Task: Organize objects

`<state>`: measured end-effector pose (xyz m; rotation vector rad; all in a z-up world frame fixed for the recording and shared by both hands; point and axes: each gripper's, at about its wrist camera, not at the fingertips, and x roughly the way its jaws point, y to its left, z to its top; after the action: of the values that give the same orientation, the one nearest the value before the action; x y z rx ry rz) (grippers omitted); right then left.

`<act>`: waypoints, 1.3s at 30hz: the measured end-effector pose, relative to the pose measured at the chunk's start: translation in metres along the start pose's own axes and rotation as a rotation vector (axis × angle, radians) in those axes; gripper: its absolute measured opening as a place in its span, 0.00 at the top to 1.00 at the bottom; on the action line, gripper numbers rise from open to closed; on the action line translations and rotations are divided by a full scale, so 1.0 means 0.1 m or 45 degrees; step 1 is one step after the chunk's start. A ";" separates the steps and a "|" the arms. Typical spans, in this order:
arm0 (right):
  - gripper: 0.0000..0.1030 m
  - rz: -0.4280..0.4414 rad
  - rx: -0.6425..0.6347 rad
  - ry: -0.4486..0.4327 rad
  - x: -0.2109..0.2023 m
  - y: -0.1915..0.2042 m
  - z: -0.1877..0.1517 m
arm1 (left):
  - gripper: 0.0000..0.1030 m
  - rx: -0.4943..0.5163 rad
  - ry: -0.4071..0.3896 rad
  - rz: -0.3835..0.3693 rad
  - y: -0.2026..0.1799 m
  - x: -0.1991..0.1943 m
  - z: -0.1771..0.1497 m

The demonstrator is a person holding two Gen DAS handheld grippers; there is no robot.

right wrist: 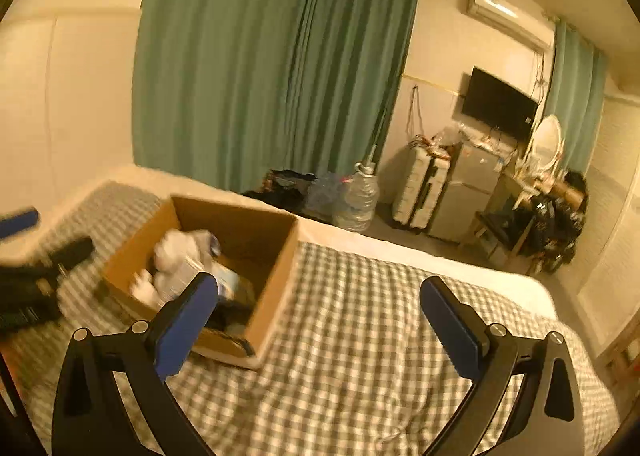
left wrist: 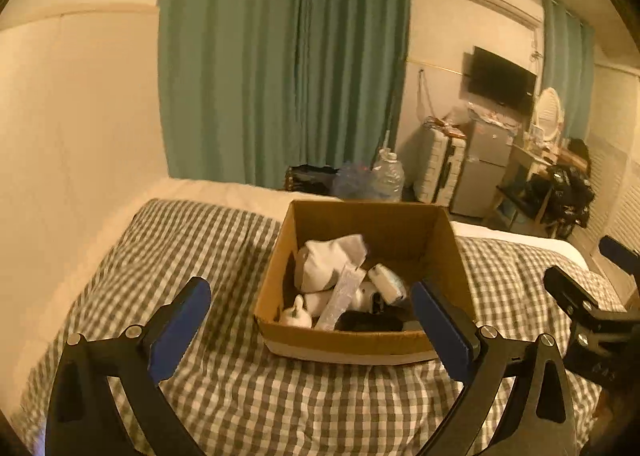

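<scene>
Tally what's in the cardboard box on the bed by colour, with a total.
Seen from the left wrist view, inside the cardboard box:
White items: 4, namely the sock bundle, a small figure, a device with a blue edge and a rounded piece
Clear packets: 1
Black items: 1
Total: 6, though some may be hidden.

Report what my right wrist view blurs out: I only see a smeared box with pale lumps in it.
Observer: The left wrist view shows the cardboard box sharply; white socks lie bunched inside it.
Operator: Name what else sits in there.
Observer: A clear plastic packet leans across the socks, with a black item by the near wall.
Operator: Check the left gripper.
Observer: The left gripper is open and empty, hovering before the box.
</scene>
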<state>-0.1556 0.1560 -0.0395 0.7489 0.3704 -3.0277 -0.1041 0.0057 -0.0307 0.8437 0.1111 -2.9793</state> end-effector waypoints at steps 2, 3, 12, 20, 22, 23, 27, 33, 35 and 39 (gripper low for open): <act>0.01 0.034 0.002 0.000 0.04 0.01 -0.08 | 0.00 -0.011 0.009 0.036 0.01 0.05 -0.10; 0.01 0.066 0.024 0.012 0.07 0.00 -0.12 | 0.00 -0.018 0.013 0.052 0.01 0.08 -0.14; 0.01 0.095 0.076 0.040 0.07 -0.02 -0.19 | 0.00 0.005 -0.003 0.078 0.03 0.07 -0.28; 0.01 0.102 0.104 0.028 -0.02 -0.06 -0.23 | 0.00 0.066 -0.031 0.084 -0.05 -0.03 -0.26; 0.01 0.103 0.106 0.030 -0.02 -0.05 -0.24 | 0.00 0.074 -0.034 0.083 -0.07 -0.04 -0.26; 0.01 0.101 0.105 0.034 -0.02 -0.05 -0.24 | 0.00 0.077 -0.030 0.081 -0.07 -0.04 -0.26; 0.01 0.099 0.113 0.036 -0.01 -0.07 -0.25 | 0.00 0.076 -0.016 0.080 -0.09 -0.01 -0.27; 0.01 0.090 0.125 0.042 0.02 -0.10 -0.26 | 0.00 0.080 -0.009 0.082 -0.10 0.00 -0.29; 0.01 0.089 0.129 0.039 0.02 -0.10 -0.26 | 0.00 0.080 -0.007 0.084 -0.10 -0.01 -0.29; 0.01 0.082 0.122 0.042 0.03 -0.10 -0.26 | 0.00 0.090 -0.004 0.097 -0.11 0.00 -0.30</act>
<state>-0.1463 0.1715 -0.0611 0.8006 0.1982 -2.9943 -0.0894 0.0190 -0.0555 0.8304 -0.0257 -2.9287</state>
